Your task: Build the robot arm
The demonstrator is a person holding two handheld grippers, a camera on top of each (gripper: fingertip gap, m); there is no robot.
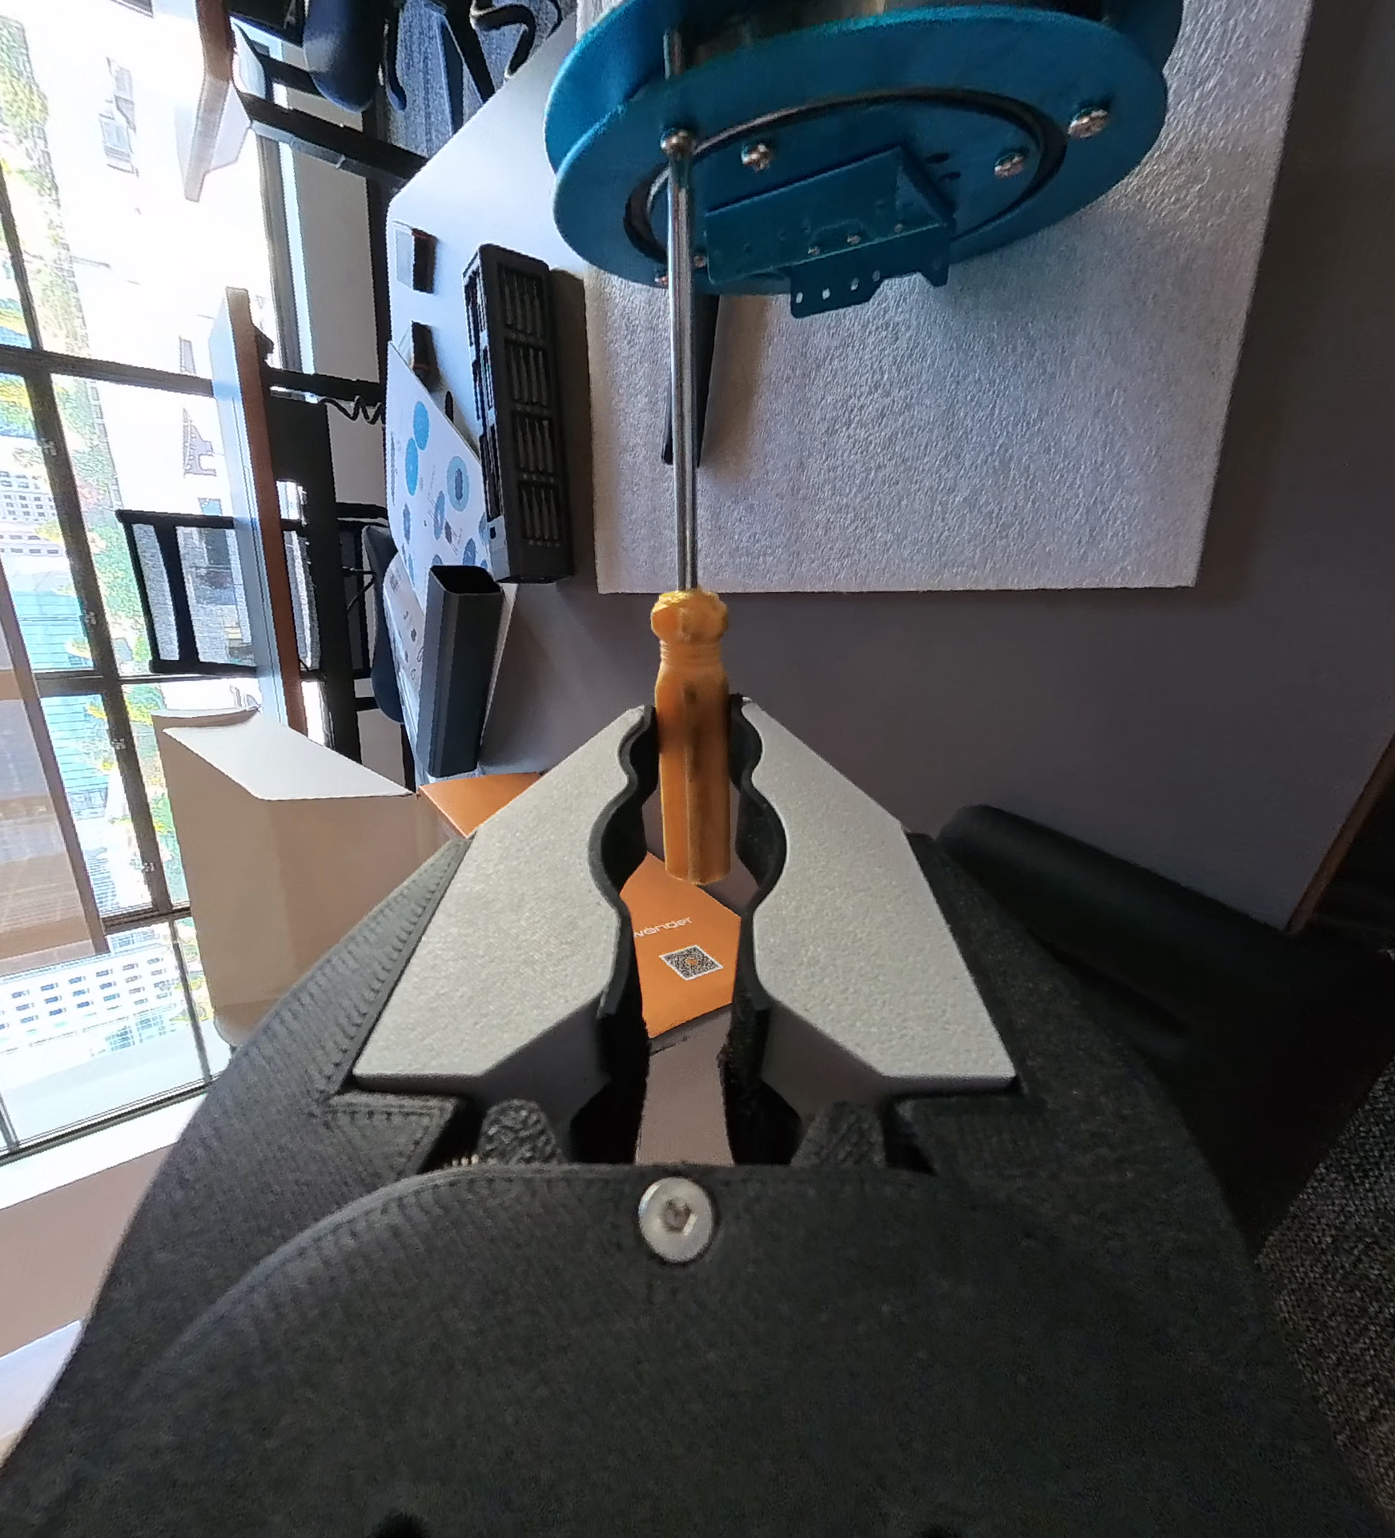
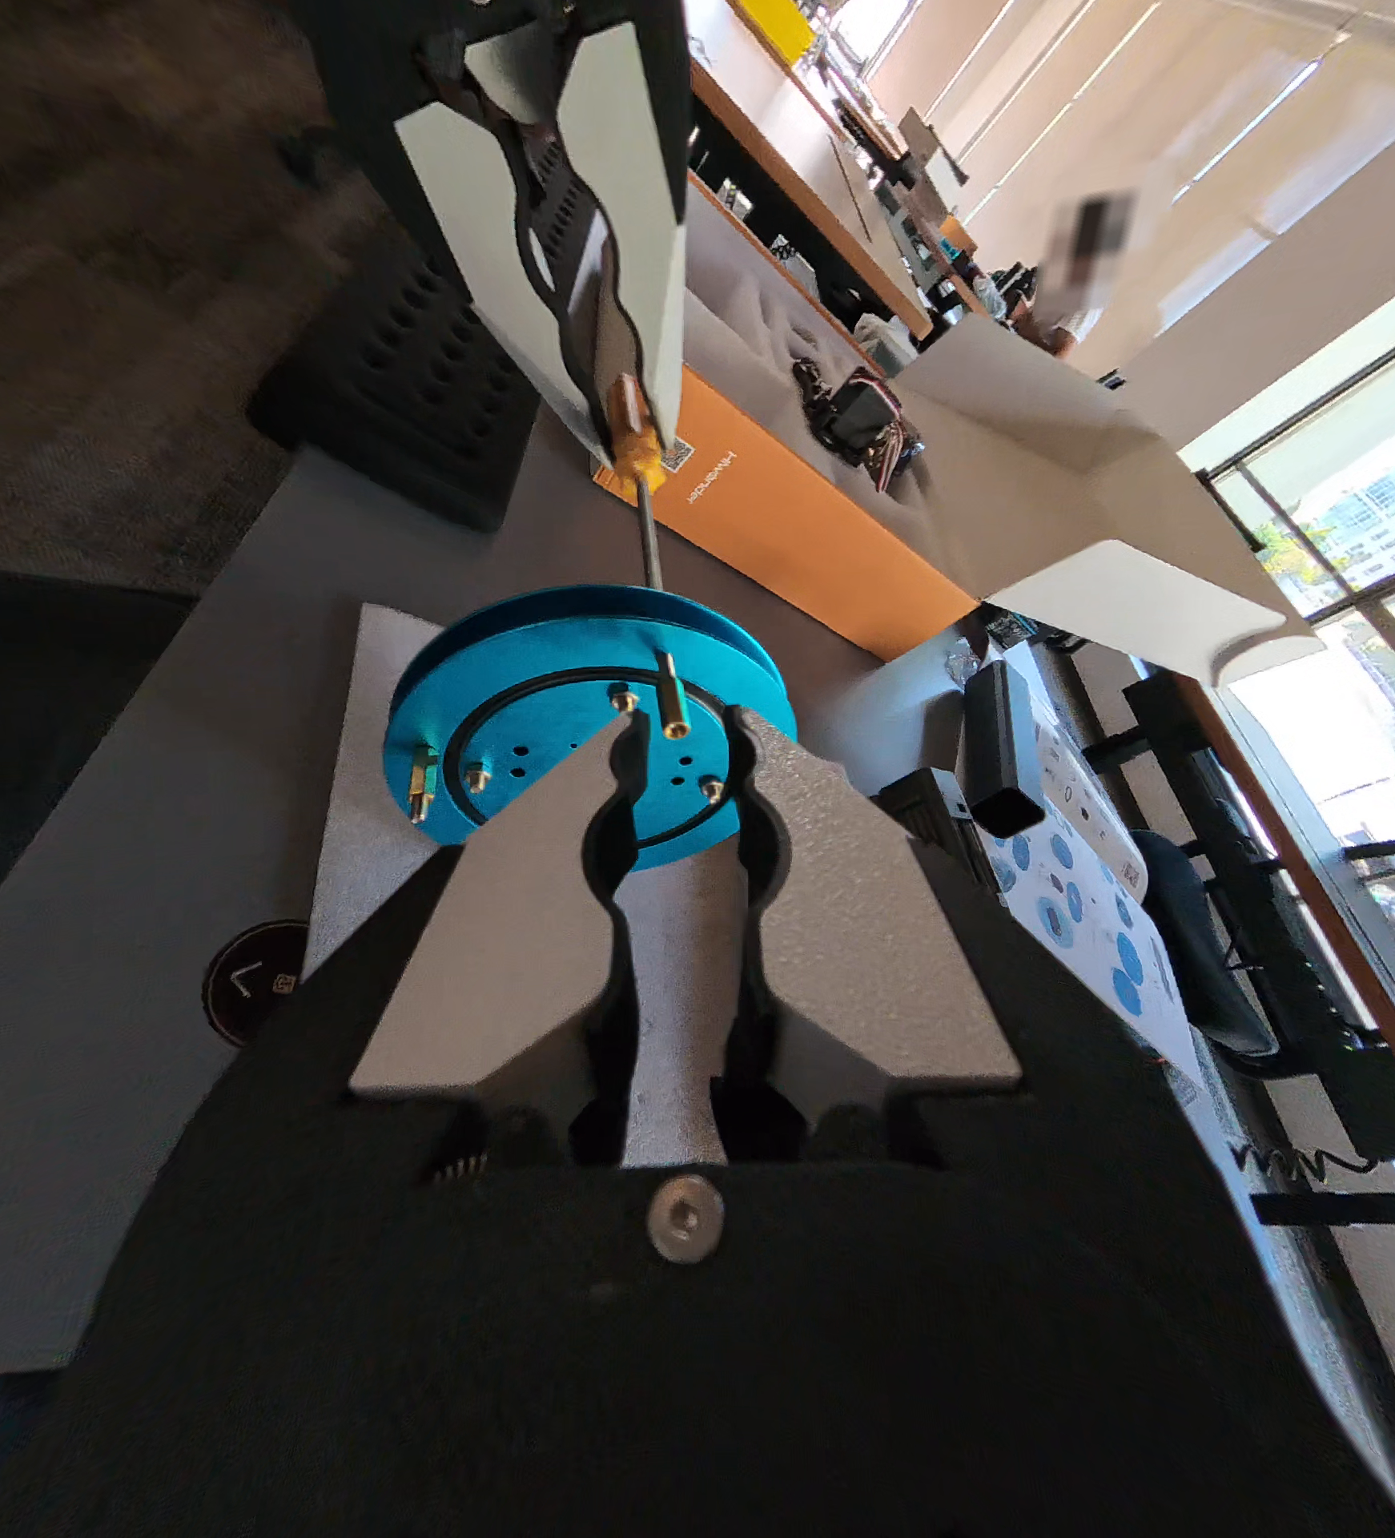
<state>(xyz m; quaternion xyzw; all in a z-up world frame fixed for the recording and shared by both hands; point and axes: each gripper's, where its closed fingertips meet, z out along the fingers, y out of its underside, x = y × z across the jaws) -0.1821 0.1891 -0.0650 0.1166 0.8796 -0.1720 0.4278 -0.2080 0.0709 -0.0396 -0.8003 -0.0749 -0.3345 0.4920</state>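
My left gripper is shut on the orange handle of a screwdriver. Its steel shaft reaches forward to a screw at the rim of a blue metal disc, on the face that carries a blue bracket. From the right wrist view the same gripper comes in from the far side with the screwdriver behind the disc. My right gripper is open, its tips just in front of the disc's near face, on either side of a brass standoff without visibly touching it.
The disc rests on a white foam pad on a grey table. An orange box and an open white carton lie behind it. A black bit case, a small black box and a printed sheet lie beside the pad. The tips of one gripper are about 12 cm away from the tips of the other.
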